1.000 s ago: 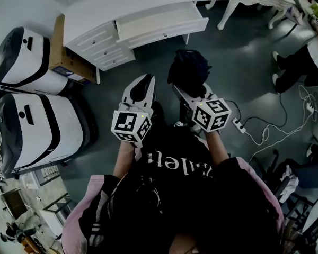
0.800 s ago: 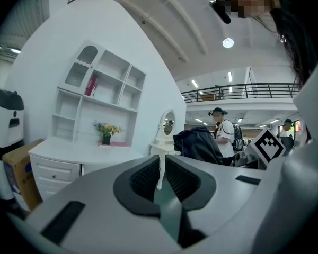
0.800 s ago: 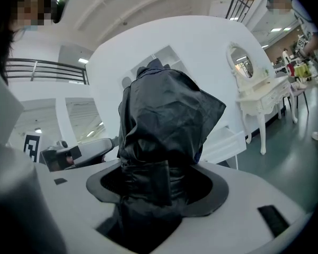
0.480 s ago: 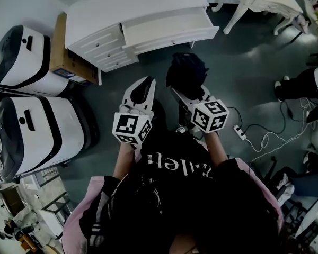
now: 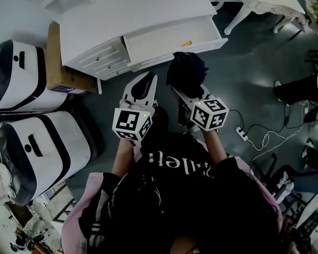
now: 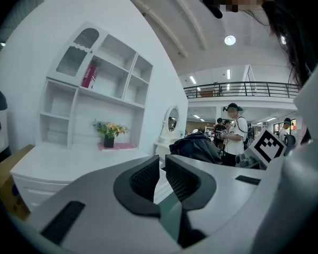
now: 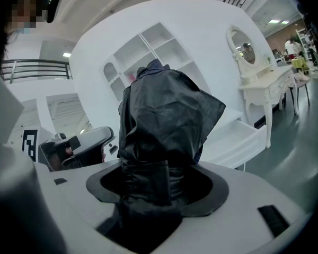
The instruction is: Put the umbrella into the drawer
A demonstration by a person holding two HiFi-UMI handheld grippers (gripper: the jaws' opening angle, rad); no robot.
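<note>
Ahead of the person, at the white desk (image 5: 132, 9), the open drawer (image 5: 159, 36) stands pulled out over the floor. The right gripper (image 5: 192, 95) pinches the folded black umbrella (image 5: 186, 72) low on its bundle, with canopy fabric bulging above the jaws. The umbrella is in the air near the drawer front, not yet inside. The left gripper (image 5: 143, 84) has its jaws drawn almost together on nothing. The umbrella is probably light, with soft, slick fabric over a stiff core. Grip the firm wrapped section, as here, not the loose folds, which would likely slip or snag on the drawer edge.
</note>
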